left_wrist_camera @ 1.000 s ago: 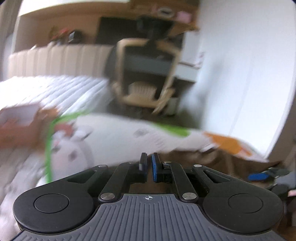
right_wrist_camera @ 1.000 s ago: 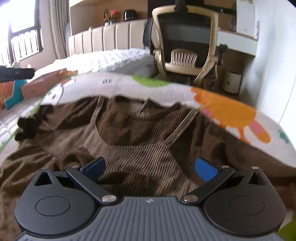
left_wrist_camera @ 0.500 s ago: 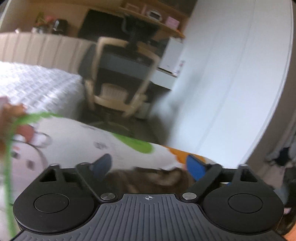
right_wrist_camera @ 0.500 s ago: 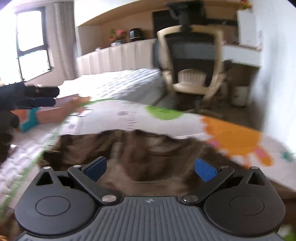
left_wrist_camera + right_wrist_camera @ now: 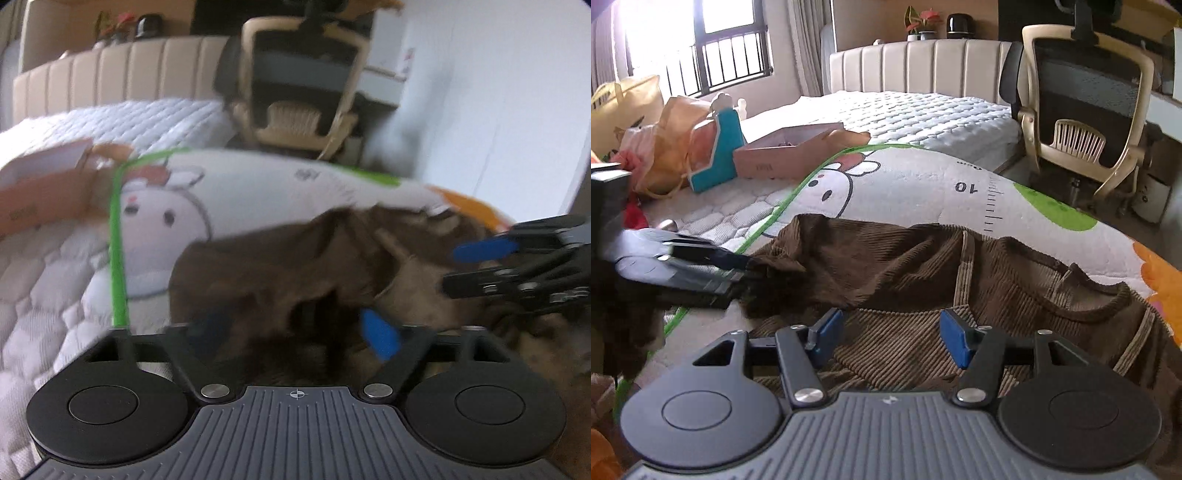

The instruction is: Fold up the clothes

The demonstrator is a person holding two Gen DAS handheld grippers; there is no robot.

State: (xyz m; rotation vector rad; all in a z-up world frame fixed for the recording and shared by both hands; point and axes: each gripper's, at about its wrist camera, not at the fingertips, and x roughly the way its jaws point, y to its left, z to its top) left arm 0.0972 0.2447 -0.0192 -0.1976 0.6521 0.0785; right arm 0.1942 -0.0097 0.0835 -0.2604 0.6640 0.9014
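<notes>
A brown ribbed knit top [image 5: 1015, 280] lies on a white cartoon play mat [image 5: 916, 188] on the bed. My left gripper [image 5: 295, 328] is open, low over the top's dark sleeve [image 5: 266, 273]; its left finger is partly hidden by blur. In the right wrist view the left gripper [image 5: 738, 269] sits at the sleeve end, touching the cloth. My right gripper [image 5: 890, 336] is open, just above the tan chest panel [image 5: 905, 332]. It also shows in the left wrist view [image 5: 476, 266] at the right, over the garment.
A pink cardboard box [image 5: 794, 151], a teal item [image 5: 720, 147] and bags [image 5: 639, 122] lie at the left on the quilted mattress [image 5: 912, 118]. An office chair [image 5: 1086, 110] stands beyond the bed's right edge. The headboard [image 5: 916, 66] is at the back.
Both grippers dropped from looking across the room to low over the garment. The left gripper went from shut to open and moved onto the sleeve. The right gripper's jaws narrowed somewhat.
</notes>
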